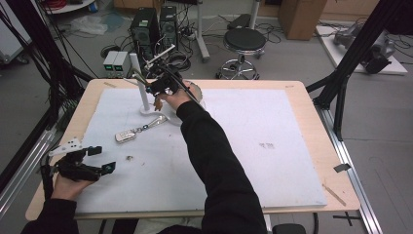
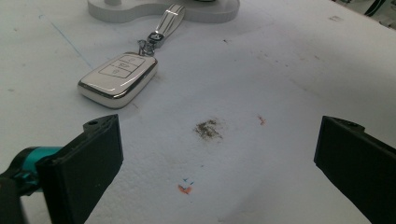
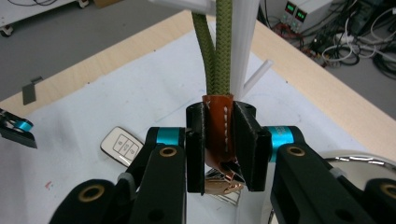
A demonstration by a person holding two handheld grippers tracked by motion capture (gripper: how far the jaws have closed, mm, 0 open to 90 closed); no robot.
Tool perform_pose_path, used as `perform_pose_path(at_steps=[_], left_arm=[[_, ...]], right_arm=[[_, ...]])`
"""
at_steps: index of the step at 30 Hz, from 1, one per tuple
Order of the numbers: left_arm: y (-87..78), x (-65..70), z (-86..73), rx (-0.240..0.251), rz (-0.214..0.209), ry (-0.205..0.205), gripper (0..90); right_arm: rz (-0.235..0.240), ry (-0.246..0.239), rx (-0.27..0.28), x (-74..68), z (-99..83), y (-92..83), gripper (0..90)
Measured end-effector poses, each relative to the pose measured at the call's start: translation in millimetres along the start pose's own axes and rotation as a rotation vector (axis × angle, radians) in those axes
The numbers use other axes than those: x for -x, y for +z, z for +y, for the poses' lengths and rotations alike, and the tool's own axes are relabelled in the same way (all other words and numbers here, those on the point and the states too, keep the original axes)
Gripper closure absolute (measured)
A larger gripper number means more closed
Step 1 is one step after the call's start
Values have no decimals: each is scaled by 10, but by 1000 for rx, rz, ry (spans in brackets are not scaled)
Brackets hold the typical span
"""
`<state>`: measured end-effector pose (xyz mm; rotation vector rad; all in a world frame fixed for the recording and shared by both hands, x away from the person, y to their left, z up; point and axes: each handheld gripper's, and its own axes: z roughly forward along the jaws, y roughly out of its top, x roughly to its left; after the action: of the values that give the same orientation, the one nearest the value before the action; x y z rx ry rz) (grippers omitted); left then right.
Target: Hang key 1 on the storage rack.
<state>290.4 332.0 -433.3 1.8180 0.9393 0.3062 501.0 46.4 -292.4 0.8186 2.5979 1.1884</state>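
Illumination is even and diffuse, coming from overhead. Shadows on the white mat (image 1: 253,146) are soft and faint. The chrome edge of the key fob (image 2: 116,78) carries mild glare. The high view is slightly soft and grainy. In both gripper views the nearest jaw surfaces are blurred; backgrounds lose focus.

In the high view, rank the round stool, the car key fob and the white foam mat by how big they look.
1. White foam mat
2. Round stool, though it stands farther away on the floor
3. Car key fob
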Motion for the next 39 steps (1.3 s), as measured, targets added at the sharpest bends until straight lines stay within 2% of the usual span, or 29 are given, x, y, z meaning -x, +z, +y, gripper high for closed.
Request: perform_pose_path(at_steps=[3, 7, 9, 12, 14, 15, 17, 21, 25, 26, 27, 29, 31, 34, 36, 39], left_arm=[[1, -1, -1, 1, -1, -3, 17], [1, 0, -2, 2, -1, -3, 17], [-4, 3, 0, 3, -4, -3, 17], [-6, 5, -1, 4, -3, -1, 17], [-5, 6, -1, 2, -3, 0, 17], [-5, 7, -1, 2, -4, 0, 17], [-6, 9, -1, 5, -2, 0, 17], [-12, 11, 0, 9, -1, -4, 17], [-13, 18, -3, 10, 0, -6, 17], [-15, 19, -4, 9, 0, -6, 17], [-16, 20, -4, 9, 1, -5, 17], [-12, 20, -6, 7, 3, -5, 17], [-7, 19, -6, 5, 3, -6, 17], [-7, 23, -6, 2, 2, -5, 17], [-9, 25, -6, 3, 6, -5, 17], [-16, 24, -6, 10, 11, -5, 17]], right_arm=[[-7, 10, -33, 18, -24, 67, 732], [6, 41, -22, 16, -52, 89, 611], [4, 39, -24, 10, -67, 86, 557], [-9, 25, -17, -12, -94, 52, 382], [1, 13, -30, -14, -107, 30, 250], [-15, 7, -30, -23, -114, 21, 187], [-55, -11, -31, -34, -138, -9, 131], [-71, -23, -38, -9, -216, -90, 97], [-70, -2, 5, 70, -338, -219, 87], [-65, 7, 3, 97, -366, -241, 27], [-60, 17, -5, 116, -390, -256, 6], [-26, 22, -4, 143, -453, -314, 6], [-34, 7, 29, 146, -525, -371, 6], [-39, 7, 25, 179, -611, -449, 6], [-55, 8, 52, 201, -666, -509, 5], [-58, 22, 60, 248, -731, -588, 5]])
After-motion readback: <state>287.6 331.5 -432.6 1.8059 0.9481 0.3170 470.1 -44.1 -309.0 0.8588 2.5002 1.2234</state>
